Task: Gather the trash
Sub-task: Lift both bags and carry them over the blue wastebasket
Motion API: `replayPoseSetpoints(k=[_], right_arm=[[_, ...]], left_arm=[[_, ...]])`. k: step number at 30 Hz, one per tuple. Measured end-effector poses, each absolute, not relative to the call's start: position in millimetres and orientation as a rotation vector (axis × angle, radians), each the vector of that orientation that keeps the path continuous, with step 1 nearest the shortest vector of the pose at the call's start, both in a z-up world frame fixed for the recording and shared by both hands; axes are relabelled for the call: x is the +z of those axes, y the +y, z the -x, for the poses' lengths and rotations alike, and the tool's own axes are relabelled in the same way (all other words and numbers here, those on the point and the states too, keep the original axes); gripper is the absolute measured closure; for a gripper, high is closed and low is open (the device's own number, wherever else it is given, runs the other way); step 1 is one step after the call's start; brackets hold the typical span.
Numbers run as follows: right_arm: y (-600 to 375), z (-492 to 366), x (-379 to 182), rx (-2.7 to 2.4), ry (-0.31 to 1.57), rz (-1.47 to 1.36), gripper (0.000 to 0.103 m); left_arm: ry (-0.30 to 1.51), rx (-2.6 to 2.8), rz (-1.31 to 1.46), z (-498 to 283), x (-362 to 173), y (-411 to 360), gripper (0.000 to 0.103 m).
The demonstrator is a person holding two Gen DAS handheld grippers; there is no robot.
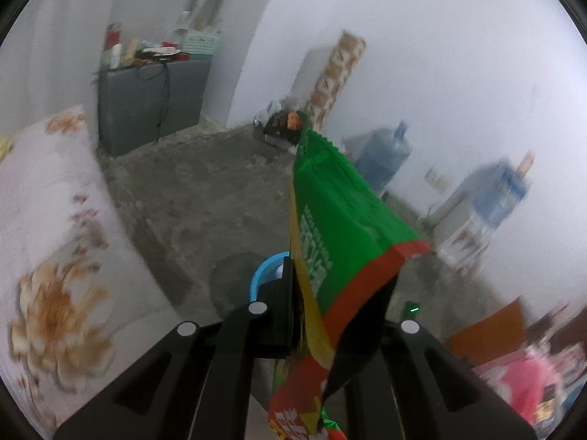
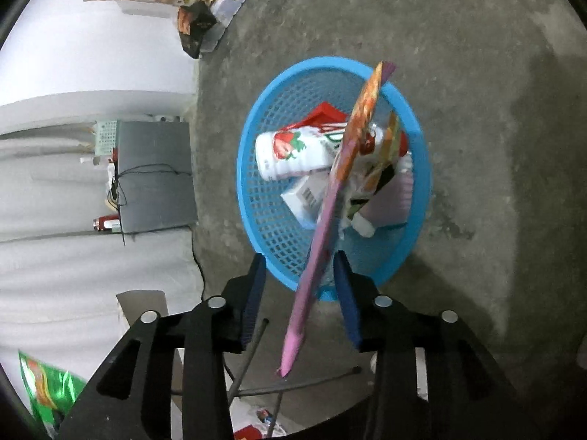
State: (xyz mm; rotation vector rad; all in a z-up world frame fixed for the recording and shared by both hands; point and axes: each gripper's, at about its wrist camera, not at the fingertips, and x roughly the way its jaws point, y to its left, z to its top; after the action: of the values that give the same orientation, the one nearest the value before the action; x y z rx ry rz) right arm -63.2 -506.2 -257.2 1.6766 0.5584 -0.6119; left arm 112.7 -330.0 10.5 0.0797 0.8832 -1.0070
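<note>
The left gripper (image 1: 293,311) was clamped on a green and red snack wrapper (image 1: 330,227), which projected forward past its fingers. A blue basket rim (image 1: 262,271) showed just beyond the left finger (image 1: 282,300).

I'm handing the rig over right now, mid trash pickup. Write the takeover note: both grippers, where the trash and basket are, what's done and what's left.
Left gripper: shut on the green snack bag, carried above the floor; only a bit of blue rim shows past its fingers.
Right gripper: jaws apart over the blue basket; the pink wrapper hangs between the fingers, no pad seen pressing it, its top end over the basket.
Done: a strawberry bottle, a white box and other wrappers already lie in the basket.
Left: check that the pink wrapper falls inside, then bring the green snack bag over and drop it in.
</note>
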Motion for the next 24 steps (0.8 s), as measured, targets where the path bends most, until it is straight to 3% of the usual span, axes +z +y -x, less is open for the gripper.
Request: replayPoseSetpoints(k=[5,15,20,24], right_arm=[[-509,81,-261,-0.613,0.524,-1.709,0.061],[-520,99,-270,-0.641,0.502,-1.741,0.060],[-521,101,-274,-0.638,0.503,-1.754,0.060],[-520,100,-276,-0.624,0.497,-1.769,0.060]], left_arm=[[0.854,-1.055,-0.343,-98,-13,-412,0.099],[0.581,-1.066,-0.983,-33,-110,-526,0.098],[0.666,-1.113,-0.978,-25,-133,-545,0.098],[0.843,-1.129,-0.782,-44,-126,-553,0.098]])
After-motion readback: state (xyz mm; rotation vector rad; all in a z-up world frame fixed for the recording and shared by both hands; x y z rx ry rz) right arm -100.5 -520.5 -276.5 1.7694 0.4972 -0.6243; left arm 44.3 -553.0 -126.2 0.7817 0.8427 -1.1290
